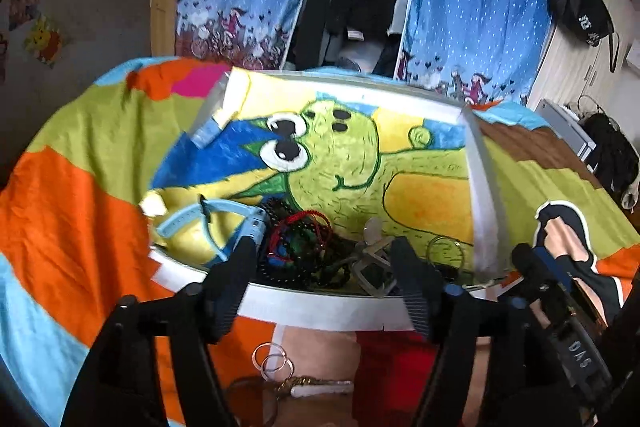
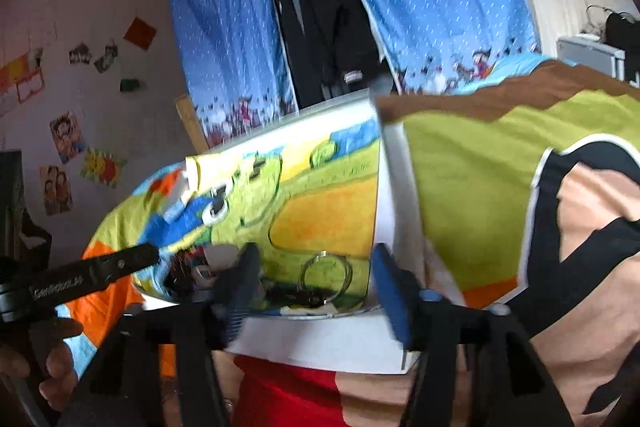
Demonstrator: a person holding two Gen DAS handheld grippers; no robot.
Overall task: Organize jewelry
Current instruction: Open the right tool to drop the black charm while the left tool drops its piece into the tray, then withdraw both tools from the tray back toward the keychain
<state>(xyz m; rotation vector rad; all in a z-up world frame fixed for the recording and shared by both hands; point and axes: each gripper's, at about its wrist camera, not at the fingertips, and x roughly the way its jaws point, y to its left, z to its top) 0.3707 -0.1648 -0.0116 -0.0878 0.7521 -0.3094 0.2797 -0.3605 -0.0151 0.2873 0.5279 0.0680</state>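
Jewelry pile point(image 1: 308, 251) in box point(image 1: 320, 311), on bedspread point(image 1: 80, 195)

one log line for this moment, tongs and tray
left tongs: open, empty | right tongs: open, empty | jewelry pile: in tray

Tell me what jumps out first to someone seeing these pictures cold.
The shallow white box lined with a bright green cartoon creature dominates the middle of the bed. In its near corner lies a tangle of jewelry: dark bead strings, a red cord bracelet and a light blue watch. Both open grippers, left and right, frame it.
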